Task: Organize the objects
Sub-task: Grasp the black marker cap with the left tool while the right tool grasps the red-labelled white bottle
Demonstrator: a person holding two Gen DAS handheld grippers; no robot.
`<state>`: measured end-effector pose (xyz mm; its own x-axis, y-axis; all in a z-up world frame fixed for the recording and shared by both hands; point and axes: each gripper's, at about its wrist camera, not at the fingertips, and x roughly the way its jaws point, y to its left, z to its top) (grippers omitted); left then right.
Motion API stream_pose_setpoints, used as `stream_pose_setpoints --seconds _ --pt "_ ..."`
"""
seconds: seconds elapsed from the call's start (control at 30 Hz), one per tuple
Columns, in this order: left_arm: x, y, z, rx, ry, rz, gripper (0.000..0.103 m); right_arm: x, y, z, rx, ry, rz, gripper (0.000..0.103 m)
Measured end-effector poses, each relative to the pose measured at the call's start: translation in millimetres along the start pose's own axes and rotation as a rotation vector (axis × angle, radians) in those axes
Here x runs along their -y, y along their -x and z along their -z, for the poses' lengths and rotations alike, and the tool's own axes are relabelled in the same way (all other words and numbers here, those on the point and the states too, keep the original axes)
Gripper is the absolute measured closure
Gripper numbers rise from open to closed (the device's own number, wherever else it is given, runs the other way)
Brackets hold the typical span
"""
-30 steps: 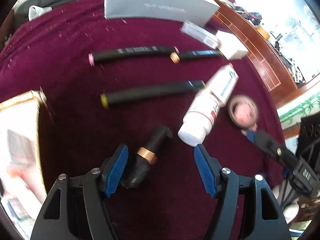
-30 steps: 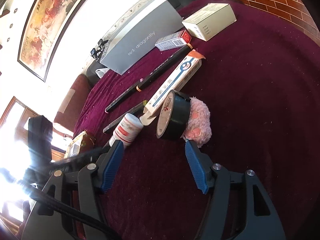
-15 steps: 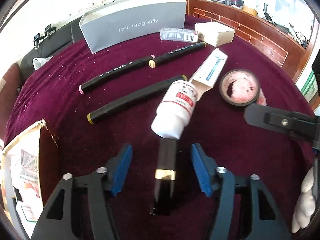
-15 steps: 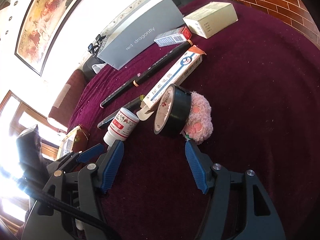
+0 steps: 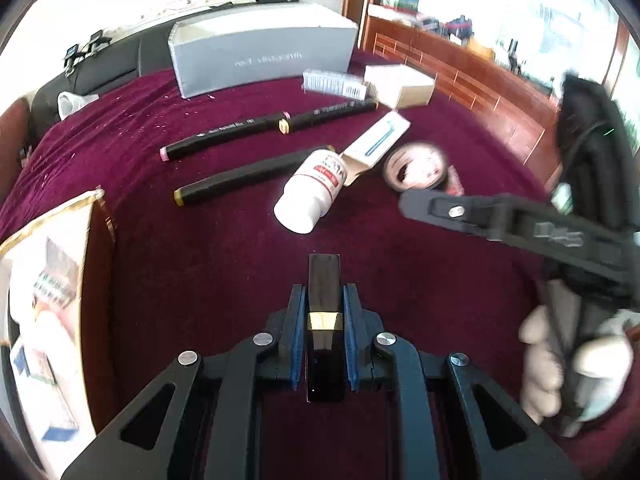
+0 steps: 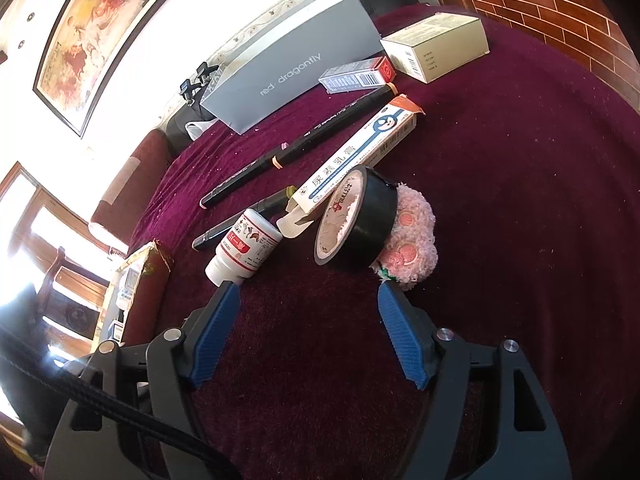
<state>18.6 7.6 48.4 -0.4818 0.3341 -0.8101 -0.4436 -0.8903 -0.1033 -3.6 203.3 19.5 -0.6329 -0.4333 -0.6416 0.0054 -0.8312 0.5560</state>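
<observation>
My left gripper [image 5: 323,300] is shut on a black lipstick tube with a gold band [image 5: 324,300], held above the maroon cloth [image 5: 200,260]. Ahead lie a white pill bottle [image 5: 310,192], a white-and-blue ointment box [image 5: 378,142], a roll of black tape [image 5: 416,164] and three black markers [image 5: 240,178]. My right gripper [image 6: 308,296] is open and empty, just short of the pill bottle [image 6: 244,250], the tape roll [image 6: 352,224] and a pink plush paw [image 6: 412,240]. The right gripper's finger also shows in the left wrist view [image 5: 500,220].
A grey shoe box [image 5: 260,56] stands at the back with a small barcode box [image 5: 336,84] and a cream carton [image 5: 400,86] beside it. An open red-and-gold box [image 5: 48,292] with packets sits at the left. A wooden cabinet [image 5: 460,76] runs along the far right.
My left gripper closed on the lipstick tube and lifted it off the cloth, drawing back from the bottle. My right gripper moved slightly nearer the tape roll and stayed open.
</observation>
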Motion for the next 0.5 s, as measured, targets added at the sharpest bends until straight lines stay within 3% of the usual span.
stream_pose_setpoints --seconds 0.17,0.43,0.5 --pt "-9.8 35.3 16.7 0.053 0.082 0.065 0.089 0.2 0.9 -0.3 -0.003 -0.008 0.001 0.032" --pt "-28.9 64.1 34.9 0.104 0.138 0.109 0.089 -11.2 12.4 -7.1 -0.011 -0.009 0.134 0.032" --pt "-36.2 66.8 38.6 0.11 0.162 0.119 0.089 -24.0 19.5 -7.2 -0.004 0.006 0.121 0.032"
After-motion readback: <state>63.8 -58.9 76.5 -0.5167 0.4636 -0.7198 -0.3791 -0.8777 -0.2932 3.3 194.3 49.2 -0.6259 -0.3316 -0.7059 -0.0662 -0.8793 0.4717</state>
